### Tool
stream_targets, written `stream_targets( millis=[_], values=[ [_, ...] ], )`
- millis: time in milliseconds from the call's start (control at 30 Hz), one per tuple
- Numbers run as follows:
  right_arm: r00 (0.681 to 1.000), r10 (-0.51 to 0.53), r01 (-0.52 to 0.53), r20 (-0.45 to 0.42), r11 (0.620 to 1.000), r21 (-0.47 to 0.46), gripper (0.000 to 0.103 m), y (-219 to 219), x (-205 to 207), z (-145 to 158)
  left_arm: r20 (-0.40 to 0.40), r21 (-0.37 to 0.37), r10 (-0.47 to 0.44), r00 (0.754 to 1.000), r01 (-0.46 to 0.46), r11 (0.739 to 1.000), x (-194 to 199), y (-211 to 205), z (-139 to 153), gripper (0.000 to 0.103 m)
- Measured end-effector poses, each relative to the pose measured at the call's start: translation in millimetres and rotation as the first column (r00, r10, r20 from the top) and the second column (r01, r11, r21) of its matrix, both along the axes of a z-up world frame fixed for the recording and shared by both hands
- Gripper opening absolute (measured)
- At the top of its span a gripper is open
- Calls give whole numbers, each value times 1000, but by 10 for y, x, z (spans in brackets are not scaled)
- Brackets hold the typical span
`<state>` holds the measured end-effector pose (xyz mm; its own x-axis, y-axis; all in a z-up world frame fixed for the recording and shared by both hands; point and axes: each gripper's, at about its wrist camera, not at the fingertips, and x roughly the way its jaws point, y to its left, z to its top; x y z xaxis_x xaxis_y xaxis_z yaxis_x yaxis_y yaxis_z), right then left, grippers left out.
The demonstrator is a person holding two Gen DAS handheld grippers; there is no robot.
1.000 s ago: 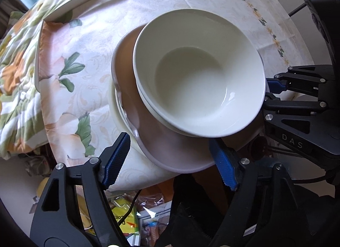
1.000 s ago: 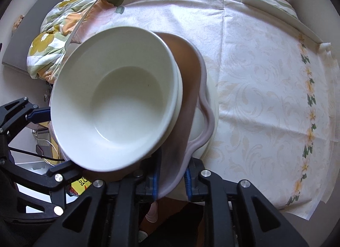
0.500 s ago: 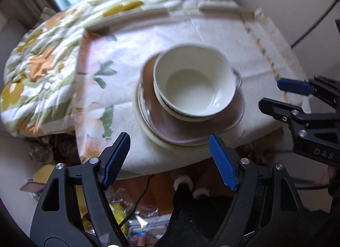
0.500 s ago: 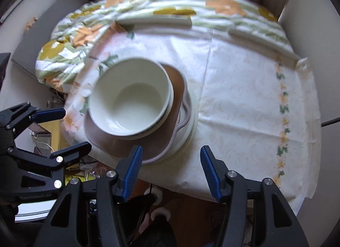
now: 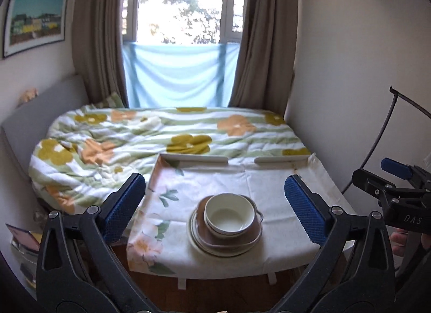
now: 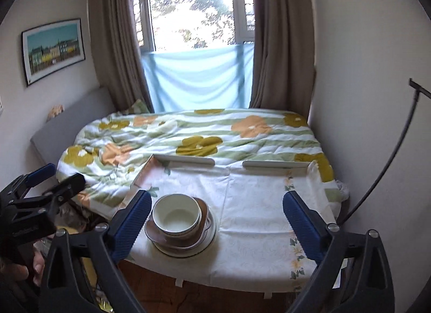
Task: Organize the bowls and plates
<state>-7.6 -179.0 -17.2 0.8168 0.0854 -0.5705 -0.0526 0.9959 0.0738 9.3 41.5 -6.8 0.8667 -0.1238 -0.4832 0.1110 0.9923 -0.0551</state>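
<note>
Nested white bowls (image 5: 229,216) sit on a brown plate (image 5: 252,235), which rests on a cream plate (image 5: 195,241), all near the front edge of the table (image 5: 282,205). My left gripper (image 5: 214,182) hangs well back from and above the stack, its jaws opening wide with nothing between them. In the right wrist view the bowls (image 6: 176,216), the brown plate (image 6: 204,213) and the cream plate (image 6: 212,233) lie at the lower left. My right gripper (image 6: 216,197) is also clear of them, its jaws opening and empty. Each gripper shows at the edge of the other's view.
A floral cloth covers the table, with two white rails (image 5: 202,159) along its far edge. Behind it lies a bed with a flowered duvet (image 5: 134,138), then a curtained window (image 5: 183,3). A wall and a black cable (image 5: 377,148) stand close on the right. Clutter sits below the table's left side.
Both grippers drew back and rose from the stack, tilting up so the whole room shows. The right gripper let go of the brown plate's rim and opened; the left opened wider.
</note>
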Motion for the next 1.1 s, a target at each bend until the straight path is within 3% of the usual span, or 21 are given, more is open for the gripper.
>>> stream_targets(
  millis=[333,1100],
  values=[
    [993,-76,78,88,997,-22,97,-59,-267,20,96,79,25,995,-32,996,-310,-204,71,103],
    [989,-96,100,110,995,-27,97,-109,-316,56,118,108,12,993,-25,994,-363,-307,122,103]
  ],
)
